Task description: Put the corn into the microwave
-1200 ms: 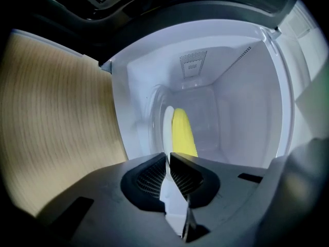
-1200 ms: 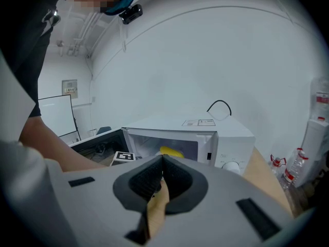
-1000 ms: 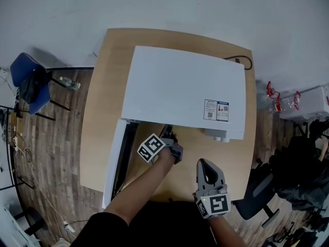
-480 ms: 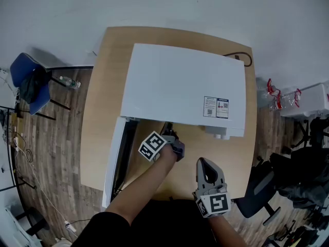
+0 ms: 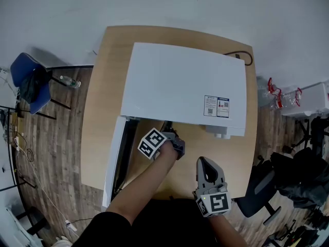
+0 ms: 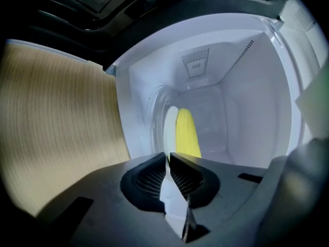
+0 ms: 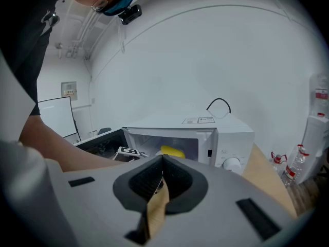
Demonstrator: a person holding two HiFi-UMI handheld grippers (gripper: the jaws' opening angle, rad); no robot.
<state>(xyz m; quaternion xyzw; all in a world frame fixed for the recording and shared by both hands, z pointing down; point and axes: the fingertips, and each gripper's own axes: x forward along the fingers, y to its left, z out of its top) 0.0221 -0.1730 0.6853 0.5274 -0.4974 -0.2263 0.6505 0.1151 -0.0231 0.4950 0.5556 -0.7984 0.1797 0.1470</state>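
Left gripper view: left gripper (image 6: 167,157) clenched on rim of white plate (image 6: 170,128) | corn (image 6: 187,133) lies on plate, inside open microwave (image 6: 247,102) | head view: microwave stands on bench (image 5: 103,112) | right gripper (image 7: 163,168) clenched, empty, above bench front edge

Lower end of corn (image 6: 186,133) hidden behind left gripper (image 6: 168,157). In right gripper view only its top shows. Head view: microwave (image 5: 180,81) roof hides the inside and the left gripper's tips. Label (image 5: 216,108) print too small to read. Table (image 6: 56,122) blurred in left gripper view.
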